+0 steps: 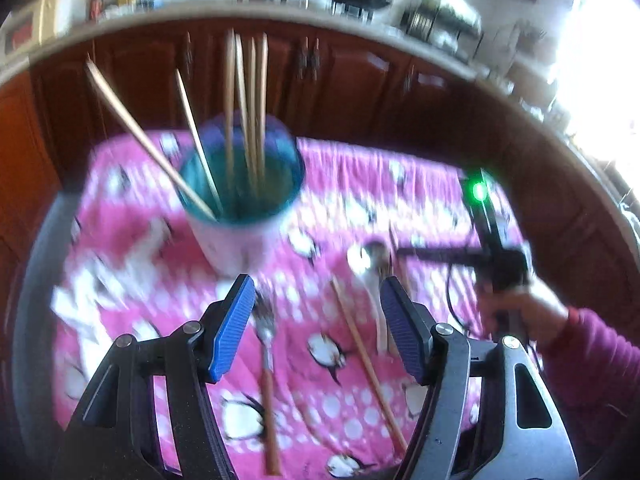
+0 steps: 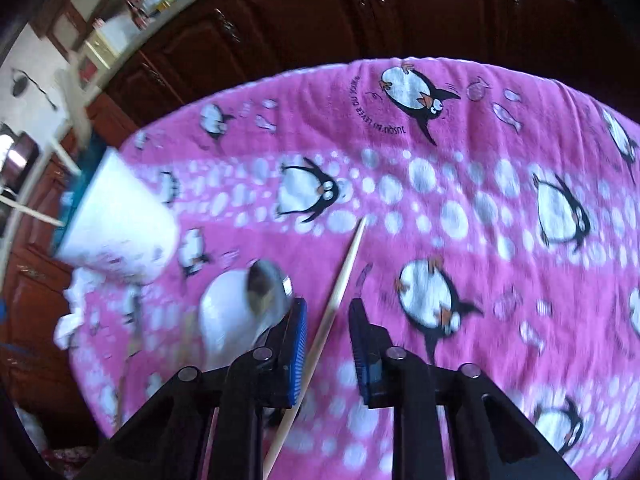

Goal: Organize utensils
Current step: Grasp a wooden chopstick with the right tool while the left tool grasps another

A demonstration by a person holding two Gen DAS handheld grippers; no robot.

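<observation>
A white cup with a teal inside [image 1: 240,204] stands on the pink penguin cloth [image 1: 328,184] and holds several wooden chopsticks [image 1: 248,100]. My left gripper [image 1: 318,300] is open above a fork with a wooden handle [image 1: 267,360] and a loose chopstick [image 1: 366,356]. A metal spoon [image 1: 366,268] lies just beyond. My right gripper [image 2: 328,316] is open, with its fingers either side of one chopstick [image 2: 336,300] on the cloth [image 2: 480,184]. The spoon [image 2: 266,288] lies just left of it, and the cup [image 2: 116,224] is at far left. The right gripper also shows in the left wrist view [image 1: 496,256].
Dark wooden cabinet doors [image 1: 360,80] stand behind the table, under a counter with pots [image 1: 440,20] and bottles. A crumpled white tissue [image 2: 74,312] lies by the cup's base. The table's far edge [image 2: 400,62] is close to the cabinets.
</observation>
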